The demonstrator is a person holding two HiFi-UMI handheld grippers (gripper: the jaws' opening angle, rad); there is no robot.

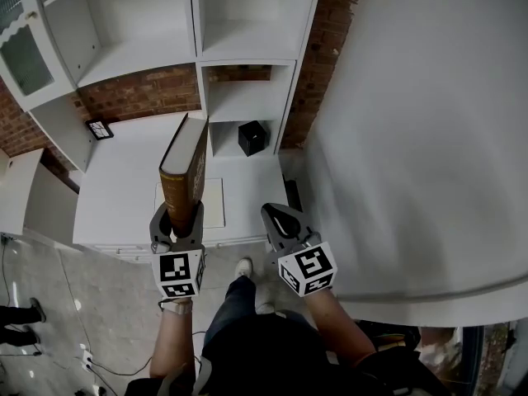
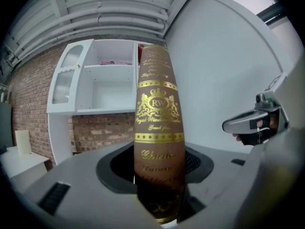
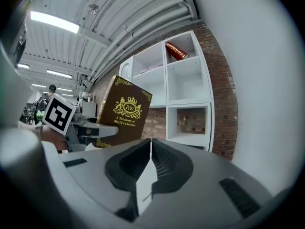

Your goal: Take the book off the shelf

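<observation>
A thick brown book [image 1: 186, 165] with gold print is held out in the air in front of the white shelf unit [image 1: 247, 48], over the white counter [image 1: 115, 192]. My left gripper [image 1: 176, 223] is shut on its lower end. In the left gripper view the book's spine [image 2: 158, 123] stands upright between the jaws of the left gripper [image 2: 159, 178]. My right gripper [image 1: 278, 214] hangs beside it on the right, shut, with nothing in it. In the right gripper view the right gripper [image 3: 150, 146] shows its jaws pressed together, and the book's cover [image 3: 125, 111] is off to the left.
A black cube [image 1: 252, 137] sits in a low shelf compartment. A red book [image 3: 176, 50] lies in a top compartment. A white sheet [image 1: 213, 203] lies on the counter, and a small black frame [image 1: 99, 129] stands at its back left. A large white wall [image 1: 429, 139] fills the right.
</observation>
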